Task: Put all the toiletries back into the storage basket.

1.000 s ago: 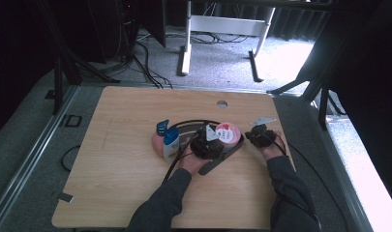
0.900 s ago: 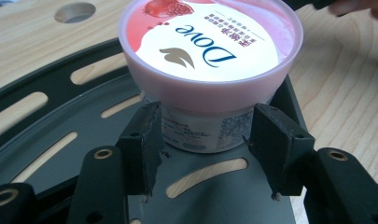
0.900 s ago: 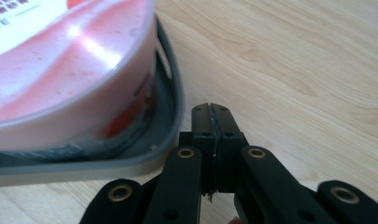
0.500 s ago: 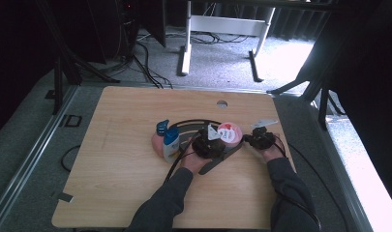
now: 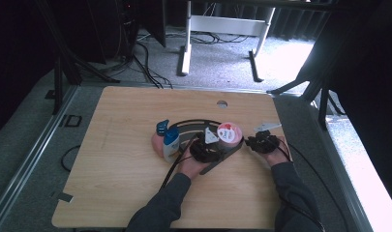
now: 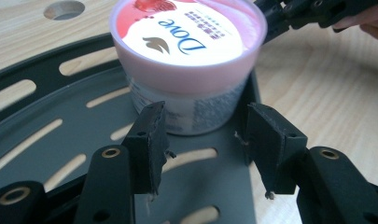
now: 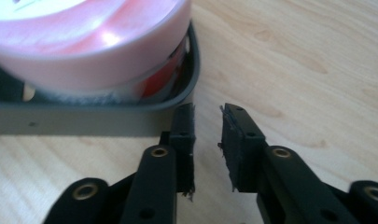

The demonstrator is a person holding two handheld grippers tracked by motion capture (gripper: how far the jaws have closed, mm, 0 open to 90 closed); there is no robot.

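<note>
Pink-lidded Dove tub [image 6: 186, 42] upright on dark slotted tray [image 6: 51, 135] | left gripper [image 6: 203, 140] jaws wide apart just near of tub, holding nothing | right gripper [image 7: 207, 140] jaws narrowly parted at tray's right rim, empty

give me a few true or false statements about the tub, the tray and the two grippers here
1. The Dove tub stands upright on the dark slotted tray. True.
2. The tub's pink lid is off and lies on the table. False: the lid sits on the tub.
3. The left gripper has its jaws open, one on each side of the tub's lower wall. True.
4. The right gripper is shut on the tub. False: its jaws stand slightly apart and hold nothing, just outside the tray's corner.
5. The blue and white bottle stands on the wooden table to the right of the tub in the high view. False: it is to the left.
</note>
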